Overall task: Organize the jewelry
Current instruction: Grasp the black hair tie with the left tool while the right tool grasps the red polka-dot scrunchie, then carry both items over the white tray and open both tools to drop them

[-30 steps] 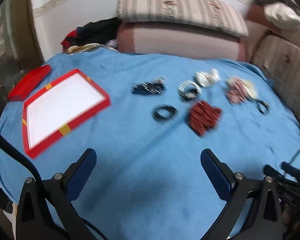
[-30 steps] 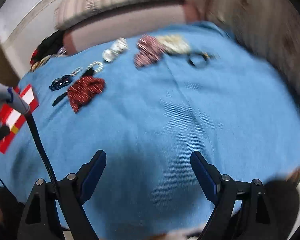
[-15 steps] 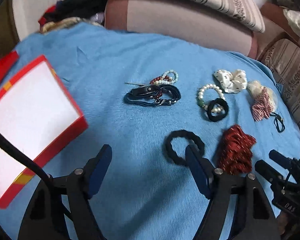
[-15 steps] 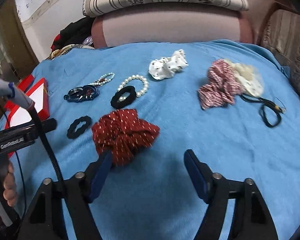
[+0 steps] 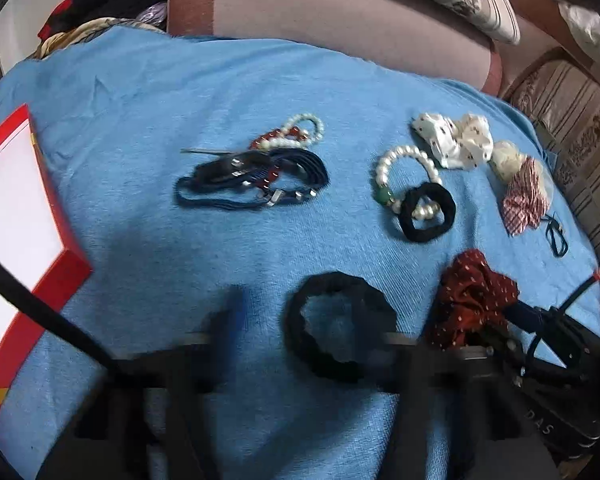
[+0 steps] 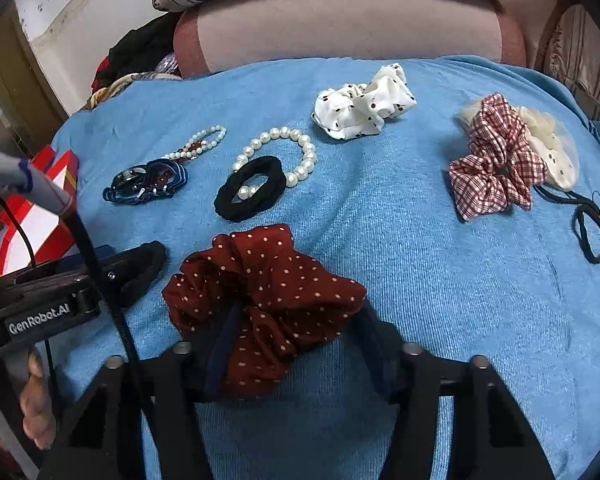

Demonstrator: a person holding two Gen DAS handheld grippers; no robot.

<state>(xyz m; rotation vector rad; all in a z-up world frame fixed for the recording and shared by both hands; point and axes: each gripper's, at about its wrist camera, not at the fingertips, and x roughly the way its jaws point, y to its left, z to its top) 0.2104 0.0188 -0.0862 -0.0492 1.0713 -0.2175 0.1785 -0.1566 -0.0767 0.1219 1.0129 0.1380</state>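
Observation:
A black hair tie (image 5: 300,344) lies on the blue cloth (image 5: 160,260) between the blurred fingers of my left gripper (image 5: 308,322), whose jaws are closing. From the right wrist view the left gripper (image 6: 116,268) pinches that tie (image 6: 152,254). A dark red dotted scrunchie (image 6: 268,280) sits between the fingers of my right gripper (image 6: 294,332). Its jaws are closing and both pads press into the fabric. The red tray (image 5: 72,268) with a white lining lies at the left.
Farther back lie dark blue cord bracelets (image 5: 252,180), a pearl bracelet (image 5: 404,152) under a second black tie (image 5: 448,216), a white dotted scrunchie (image 6: 360,108), a red checked scrunchie (image 6: 492,168) and a thin black tie (image 6: 592,232). Cushions (image 6: 340,20) bound the far edge. A hand (image 6: 36,412) holds the left gripper.
Both grippers came forward and down over the cloth while their jaws narrowed. The left closed in on the black hair tie, the right on the dark red scrunchie.

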